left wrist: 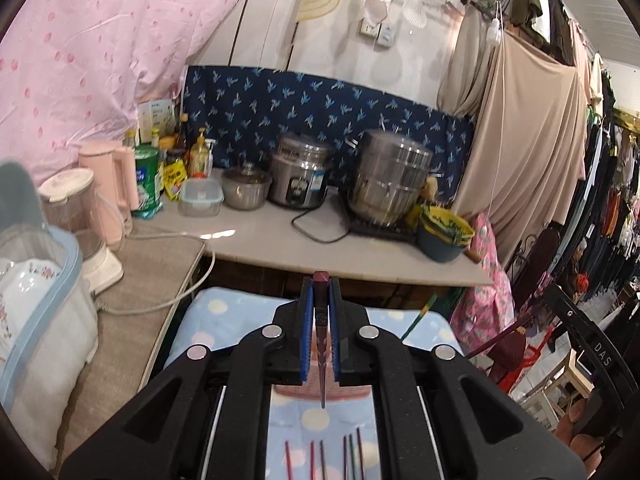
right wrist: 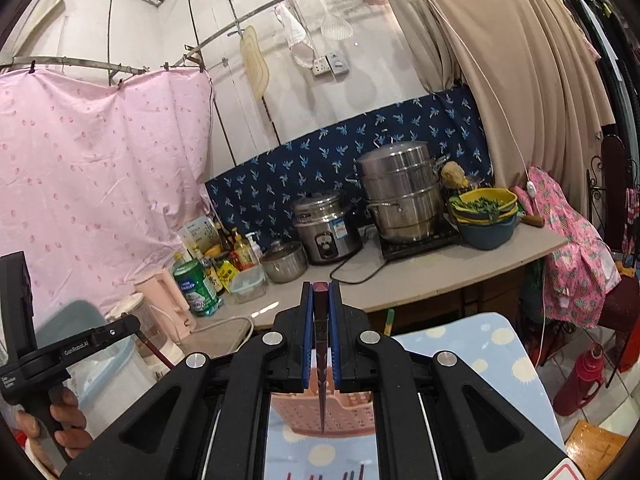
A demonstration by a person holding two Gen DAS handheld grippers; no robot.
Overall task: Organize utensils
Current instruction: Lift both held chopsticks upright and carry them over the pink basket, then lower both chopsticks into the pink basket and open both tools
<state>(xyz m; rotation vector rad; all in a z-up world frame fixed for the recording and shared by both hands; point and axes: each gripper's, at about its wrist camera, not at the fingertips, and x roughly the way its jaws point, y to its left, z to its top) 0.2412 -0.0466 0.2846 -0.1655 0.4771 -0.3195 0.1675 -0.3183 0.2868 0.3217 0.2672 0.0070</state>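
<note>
Blue-padded jaws of the left gripper (left wrist: 320, 320) clamp a dark red chopstick (left wrist: 321, 344), tip pointing toward 6 o'clock over the pink basket (left wrist: 292, 394). The right gripper (right wrist: 321, 324) likewise pinches another chopstick (right wrist: 321, 364) above its basket (right wrist: 352, 412). More loose chopsticks (left wrist: 348, 456) lie at 6 o'clock on the dotted cloth (left wrist: 224, 316).

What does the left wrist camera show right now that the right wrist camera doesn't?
Only the left wrist view: a clear dish box with a blue rim holding floral plates, and six loose chopsticks lying on the dotted blue cloth.

Only the right wrist view: a red thermos bottle on the floor, and the left gripper's black handle in the person's hand.

Both: each gripper, left and right, is shut on a dark red chopstick above a pink slotted basket, with the steel stacked steamer pot behind.
</note>
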